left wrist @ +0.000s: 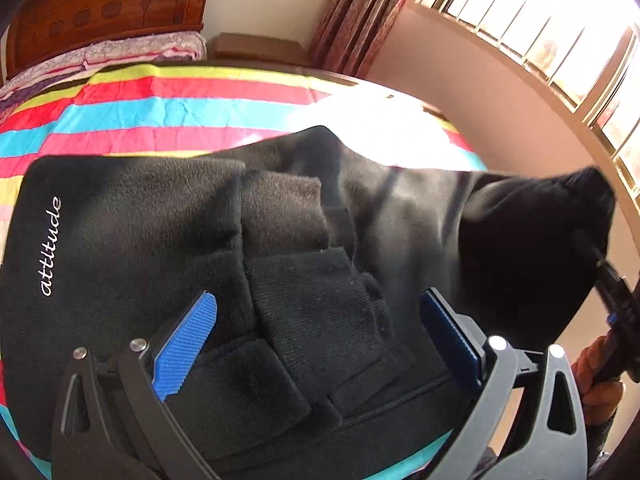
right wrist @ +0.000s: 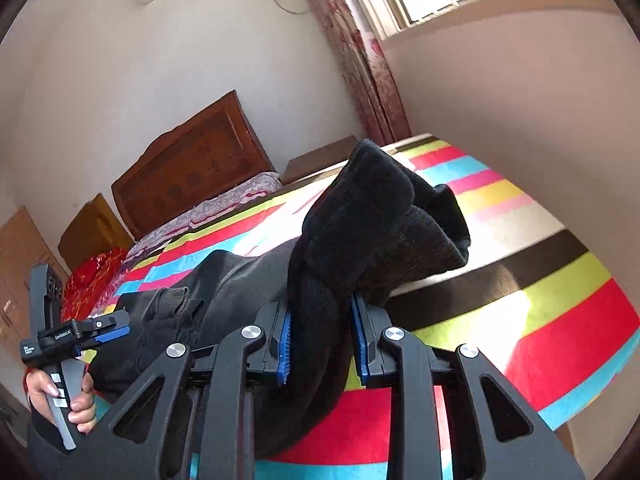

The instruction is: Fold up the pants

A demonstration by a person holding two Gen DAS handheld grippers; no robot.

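While the left wrist camera looks steeply down, the left gripper (left wrist: 316, 340) hangs over the black pants (left wrist: 168, 240), which lie spread on the striped bedspread (left wrist: 160, 108). Its two blue pads (left wrist: 188, 344) stand wide apart with ribbed cuffs and folds of dark cloth below and between them; neither pad presses on the cloth. White lettering runs along the left part of the garment. At the right edge, one end of the pants rises off the bed towards the right gripper (left wrist: 608, 276), and a hand (left wrist: 596, 376) shows below it around the handle. A wooden headboard (left wrist: 100, 8) stands at the far left, a curtain (left wrist: 356, 12) and a bright window (left wrist: 540, 20) at the far right.

Seen from the right wrist camera, the right gripper (right wrist: 320, 344) points slightly downwards across the bed, and its blue pads are drawn close together, clamped on a thick bunch of the pants (right wrist: 360, 216). The pinched cloth stands up above the fingers, clear of the bedspread (right wrist: 520, 280), while the rest trails down to the left. At the near left, the left gripper (right wrist: 116, 330) reaches over the lying part of the garment, a hand (right wrist: 60, 396) wrapped around its grey handle. The headboard (right wrist: 192, 168) stands beyond.
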